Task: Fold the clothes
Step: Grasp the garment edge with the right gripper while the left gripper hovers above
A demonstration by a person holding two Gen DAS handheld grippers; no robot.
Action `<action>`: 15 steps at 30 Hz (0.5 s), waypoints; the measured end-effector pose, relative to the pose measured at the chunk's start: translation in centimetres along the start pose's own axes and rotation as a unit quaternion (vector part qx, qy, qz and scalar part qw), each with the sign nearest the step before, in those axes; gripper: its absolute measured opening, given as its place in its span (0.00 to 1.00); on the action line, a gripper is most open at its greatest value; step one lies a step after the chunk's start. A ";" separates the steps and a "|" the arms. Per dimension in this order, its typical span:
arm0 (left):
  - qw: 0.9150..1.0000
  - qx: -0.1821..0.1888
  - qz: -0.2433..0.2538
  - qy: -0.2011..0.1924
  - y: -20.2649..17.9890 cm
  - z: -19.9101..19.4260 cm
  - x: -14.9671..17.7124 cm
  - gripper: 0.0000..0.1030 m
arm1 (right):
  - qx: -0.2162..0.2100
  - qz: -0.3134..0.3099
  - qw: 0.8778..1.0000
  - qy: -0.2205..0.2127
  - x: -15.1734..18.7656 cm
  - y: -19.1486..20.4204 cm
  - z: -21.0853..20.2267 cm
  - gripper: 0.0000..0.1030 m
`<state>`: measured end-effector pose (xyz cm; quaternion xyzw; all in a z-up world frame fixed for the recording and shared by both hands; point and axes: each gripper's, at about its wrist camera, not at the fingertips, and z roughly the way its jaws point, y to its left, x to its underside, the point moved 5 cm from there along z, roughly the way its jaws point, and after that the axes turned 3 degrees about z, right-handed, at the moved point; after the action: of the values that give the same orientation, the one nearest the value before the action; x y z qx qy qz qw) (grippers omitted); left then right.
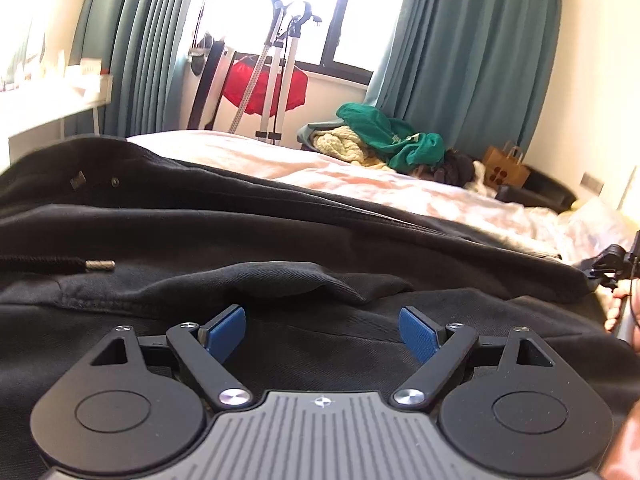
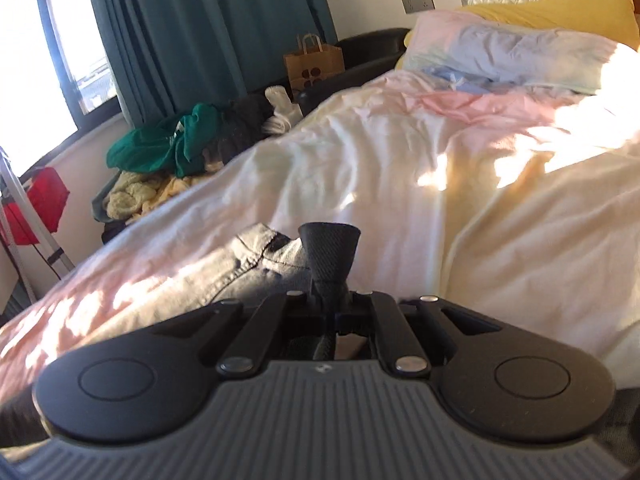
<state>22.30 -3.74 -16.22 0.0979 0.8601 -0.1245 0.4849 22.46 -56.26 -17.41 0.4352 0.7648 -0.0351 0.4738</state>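
A black hooded garment (image 1: 280, 236) lies spread on the bed, with a drawstring and its metal tip (image 1: 100, 266) at the left. My left gripper (image 1: 322, 330) hovers low over it, open, blue pads (image 1: 224, 334) wide apart and empty. My right gripper (image 2: 330, 300) is shut on a bunched piece of black ribbed fabric (image 2: 330, 248) that sticks up between its closed fingers. A grey denim piece (image 2: 260, 264) lies on the sheet just past it.
The bed (image 2: 400, 184) has a rumpled pink-white cover, with pillows (image 2: 512, 56) at the head. A pile of green and yellow clothes (image 1: 376, 136) lies at the far side, by a paper bag (image 1: 506, 168). Teal curtains, a window and a metal stand (image 1: 276, 60) are behind.
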 end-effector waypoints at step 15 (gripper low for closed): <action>1.000 -0.001 0.020 0.002 -0.9 -3.0 -0.5 0.84 | -0.077 0.012 0.997 0.003 2.0 0.4 -12.9 0.69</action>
<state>19.84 -3.73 -14.20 0.1149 0.8590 -0.1134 0.4859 13.45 -48.69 -11.70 0.4063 0.7615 0.0313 0.5040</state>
